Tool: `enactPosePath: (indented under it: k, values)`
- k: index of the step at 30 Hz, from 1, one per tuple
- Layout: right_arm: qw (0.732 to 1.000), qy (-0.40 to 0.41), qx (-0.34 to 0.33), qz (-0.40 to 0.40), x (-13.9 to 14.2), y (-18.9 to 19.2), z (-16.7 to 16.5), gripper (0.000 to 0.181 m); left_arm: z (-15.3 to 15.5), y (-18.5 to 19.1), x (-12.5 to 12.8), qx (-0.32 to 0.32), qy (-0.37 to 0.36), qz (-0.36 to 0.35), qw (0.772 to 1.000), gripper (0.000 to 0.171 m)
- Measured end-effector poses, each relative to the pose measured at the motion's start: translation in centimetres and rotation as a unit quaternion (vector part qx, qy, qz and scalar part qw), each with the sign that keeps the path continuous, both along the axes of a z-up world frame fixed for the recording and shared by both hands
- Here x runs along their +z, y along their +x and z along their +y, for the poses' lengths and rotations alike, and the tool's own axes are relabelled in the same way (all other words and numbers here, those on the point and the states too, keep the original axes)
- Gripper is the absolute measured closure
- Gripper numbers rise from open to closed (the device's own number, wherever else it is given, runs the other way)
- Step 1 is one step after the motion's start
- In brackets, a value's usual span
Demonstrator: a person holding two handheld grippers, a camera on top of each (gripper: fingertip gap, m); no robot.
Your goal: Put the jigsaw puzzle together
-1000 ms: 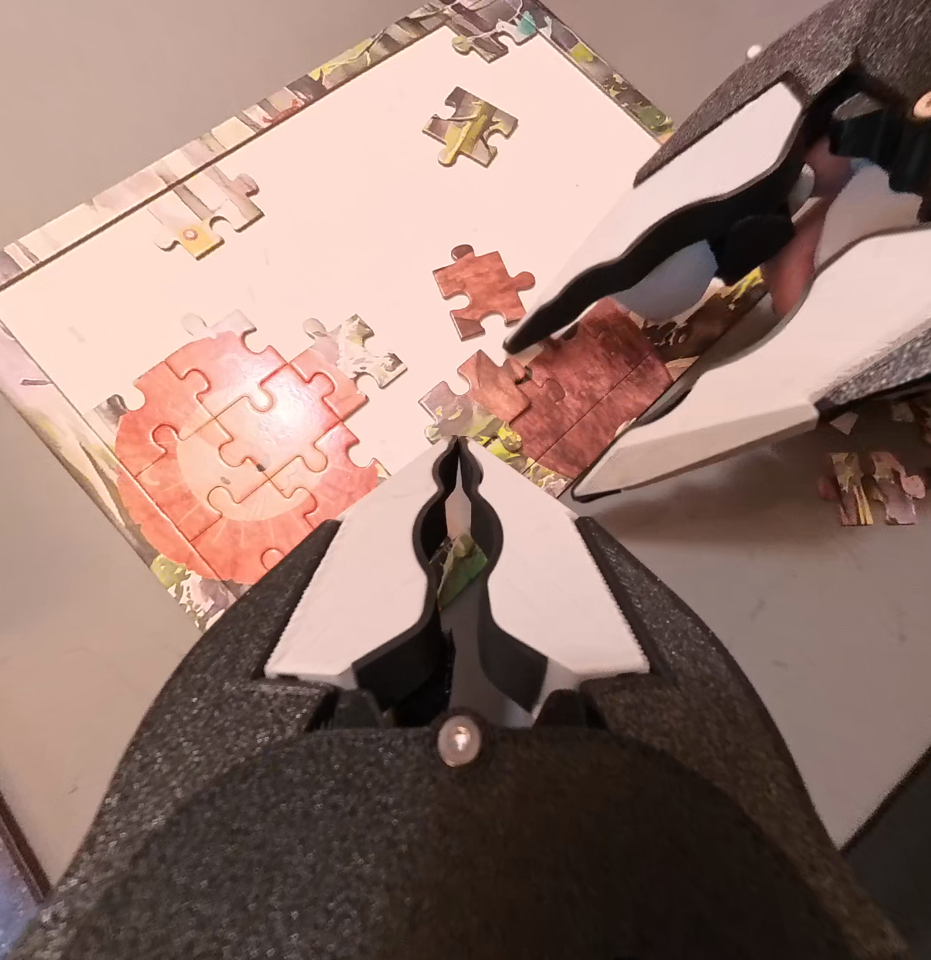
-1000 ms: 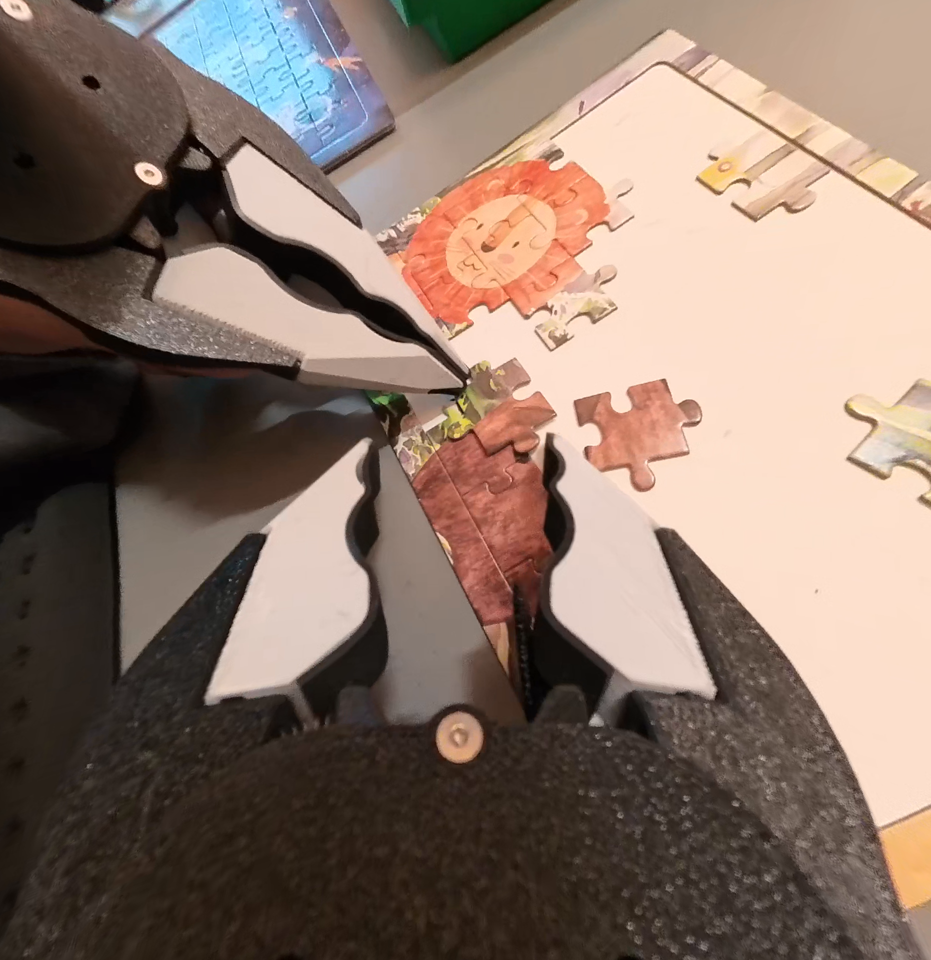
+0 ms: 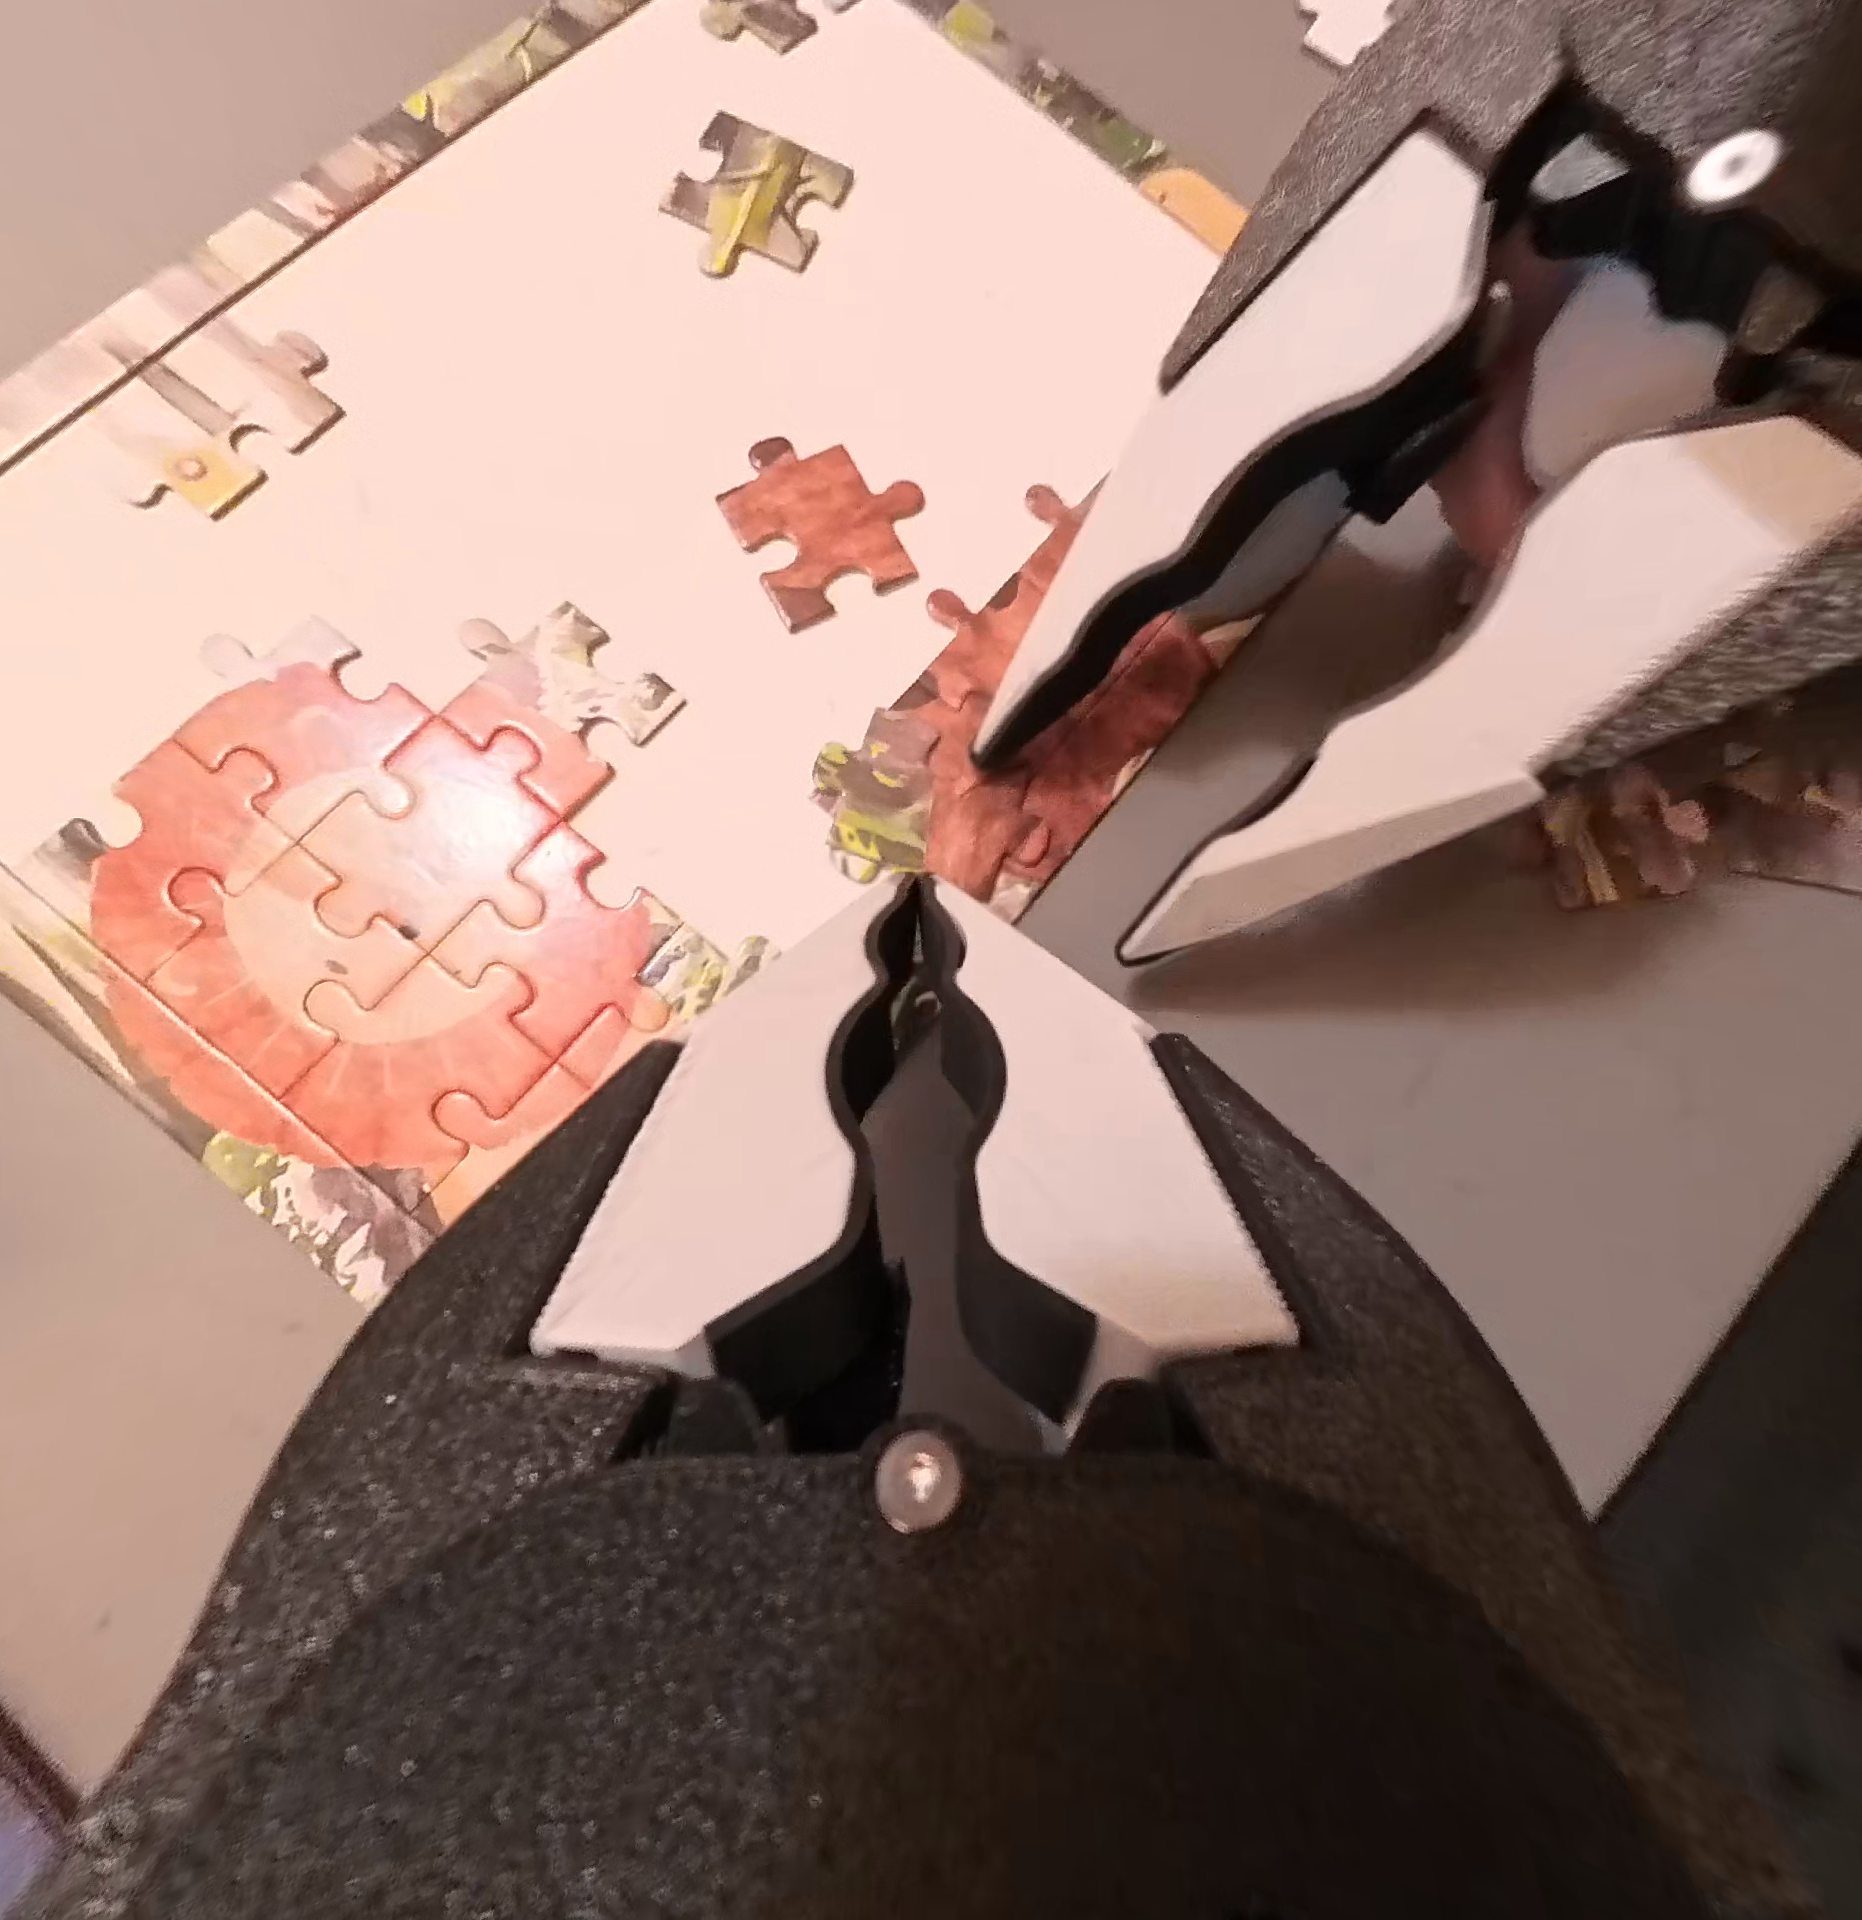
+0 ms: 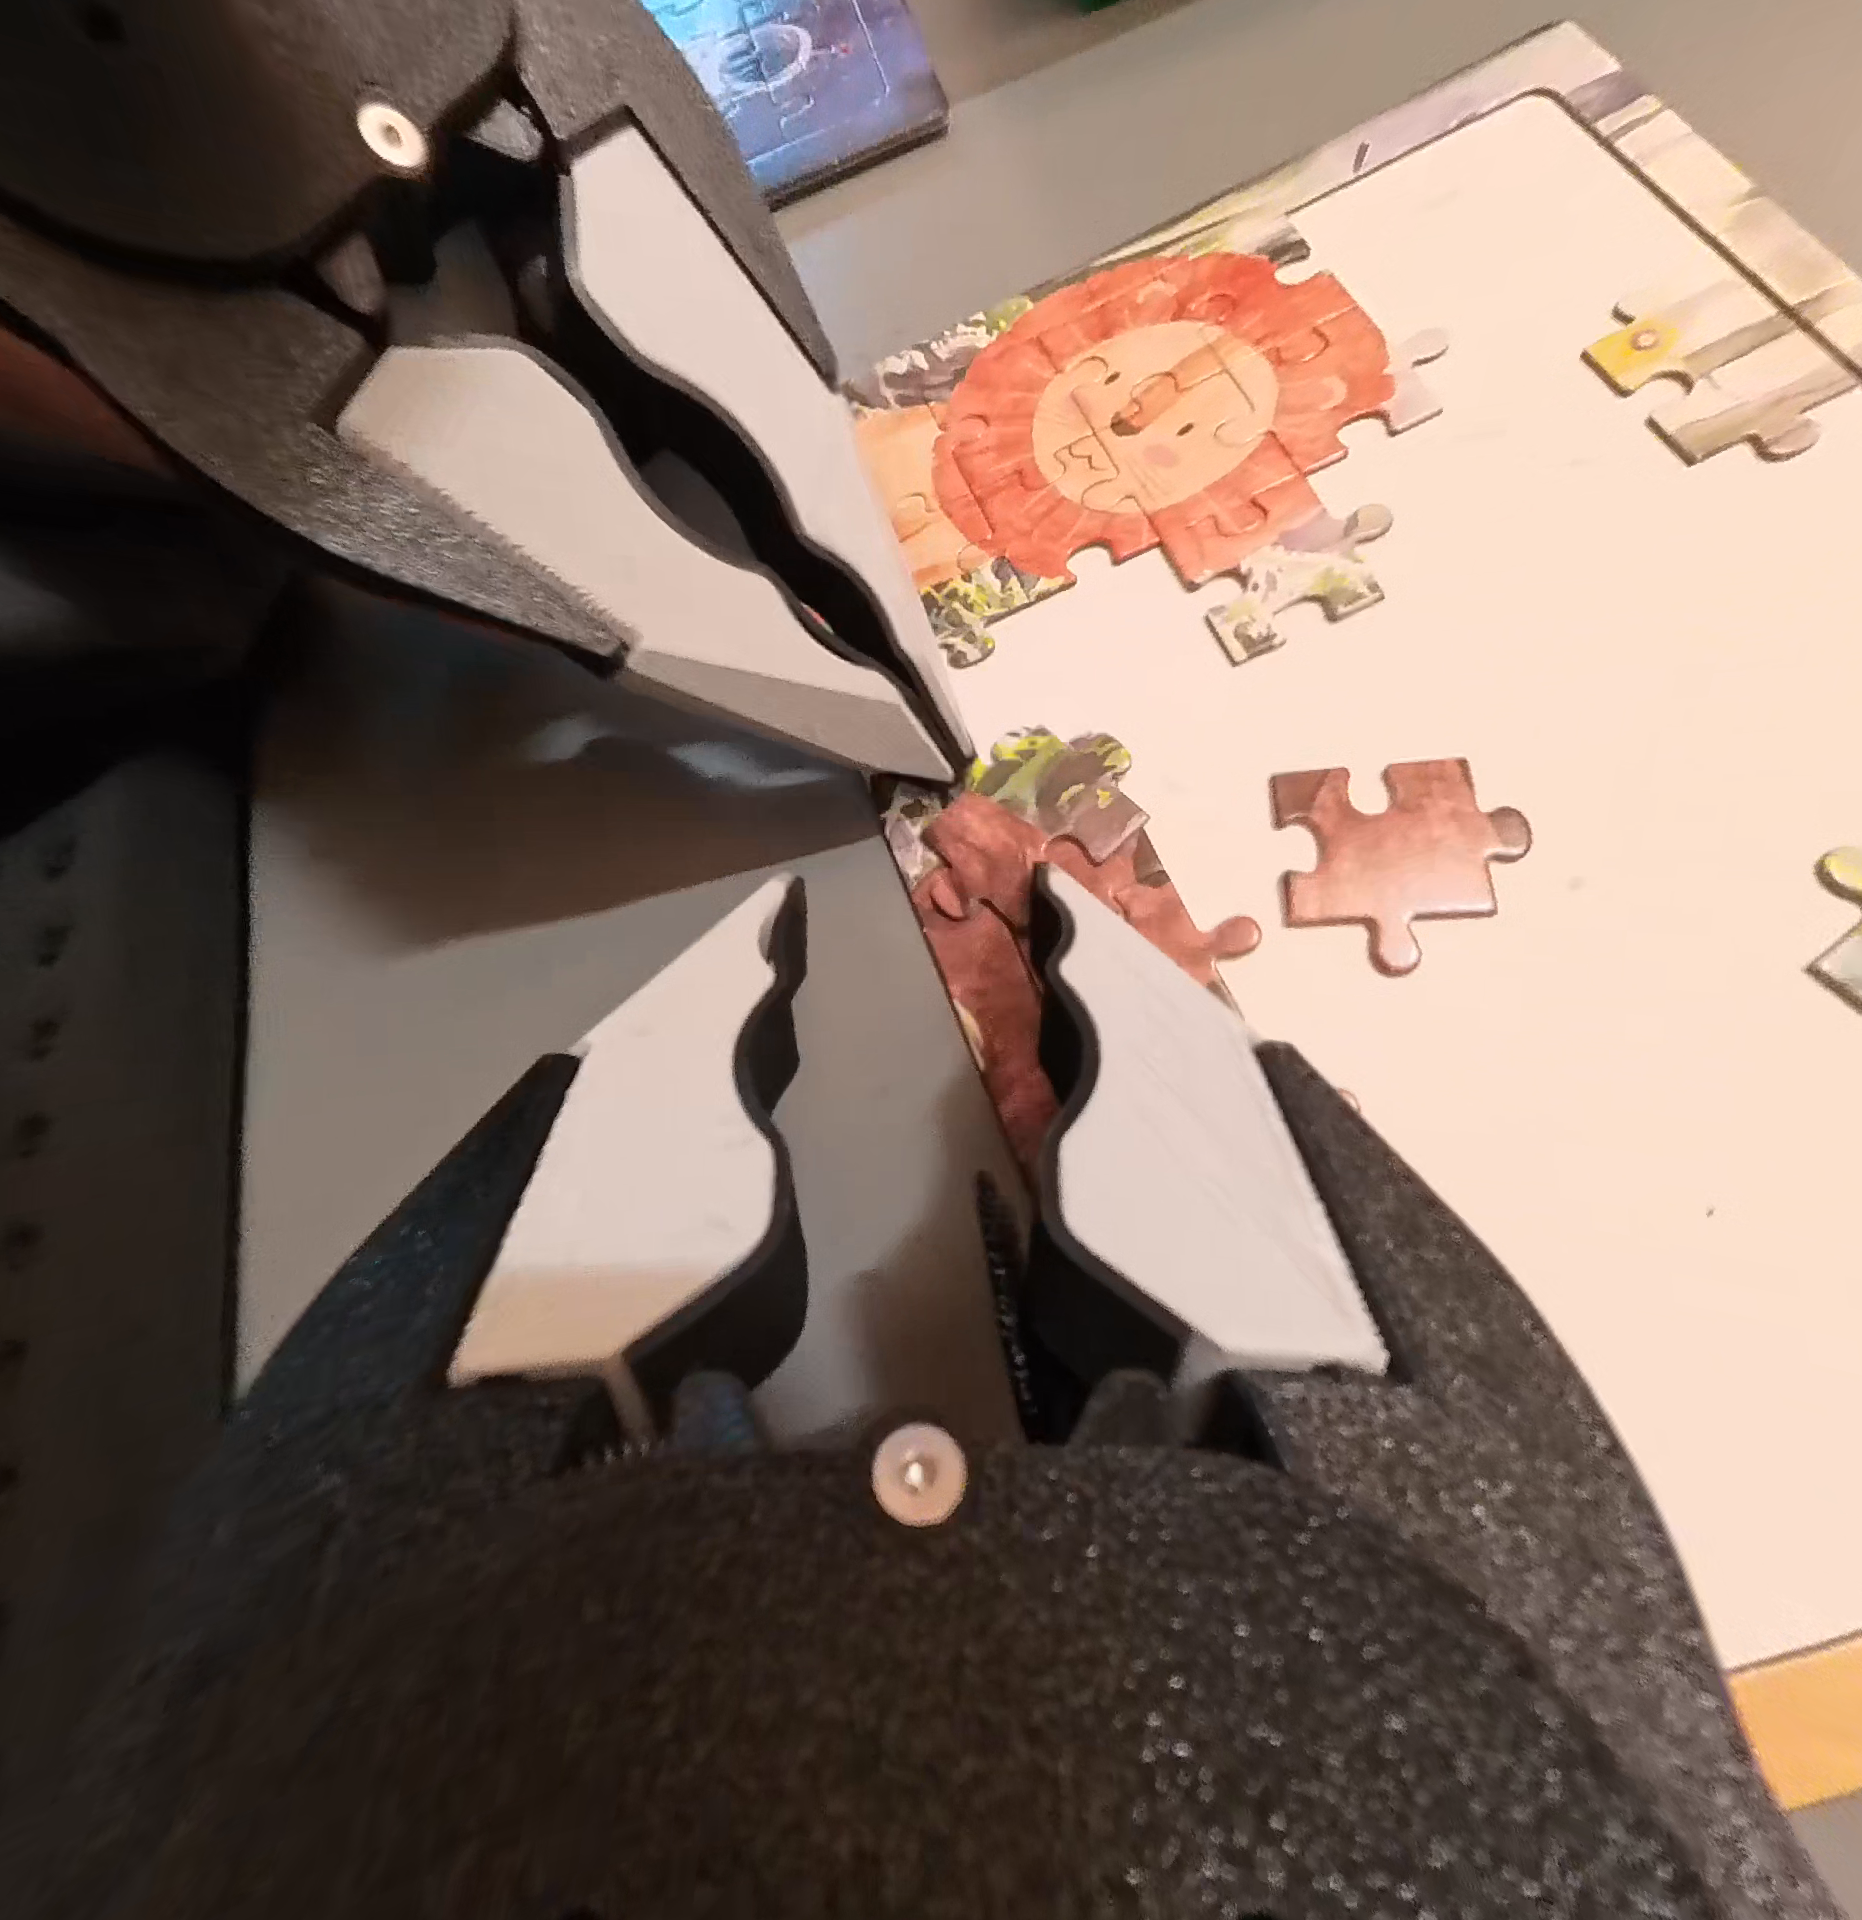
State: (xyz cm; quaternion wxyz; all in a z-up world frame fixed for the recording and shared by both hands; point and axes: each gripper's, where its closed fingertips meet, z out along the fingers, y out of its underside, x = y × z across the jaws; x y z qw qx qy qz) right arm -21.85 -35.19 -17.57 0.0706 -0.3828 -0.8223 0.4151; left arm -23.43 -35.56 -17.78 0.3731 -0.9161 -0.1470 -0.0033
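Finds the tray (image 4: 1529, 1351) flat on the counter (image 3: 1426, 1247), only partly filled: a lion cluster (image 4: 1145, 416) locked into one corner, a brown cluster (image 4: 974, 862) along the near edge with a green piece (image 4: 1062, 769) at its end, and a loose brown piece (image 4: 1394, 862) well apart on bare white. Shows the left gripper (image 3: 916, 888) with fingers closed tip to tip, touching down at the tray rim just beside the green piece; cannot tell whether anything thin is pinched there. Shows the right gripper (image 4: 919, 888) spread wide and empty, straddling the tray edge, with one finger on the brown cluster and the other over bare counter. Looks like pressing joints home. Expect thin, light, stiff card: easy to slide, awkward to lift off a flat surface, liable to crease at the knobs. Best to pinch the loose brown piece across its body, not by a knob, after tipping one edge up; then press flat rather than force.
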Motion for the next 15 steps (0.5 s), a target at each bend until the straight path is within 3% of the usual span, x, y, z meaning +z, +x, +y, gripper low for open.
enactPosePath:
  k: [5,15]
  values:
    - [1.0,0.015,0.013,-0.005,0.0,0.7,-0.1,0.145,0.1,-1.3,-0.2,0.022,-0.005,0.008,1.0,0.171]
    - [1.0,0.015,0.025,-0.003,0.2,1.7,0.3,0.145,1.7,-1.2,0.2,0.002,0.001,0.039,0.999,0.171]
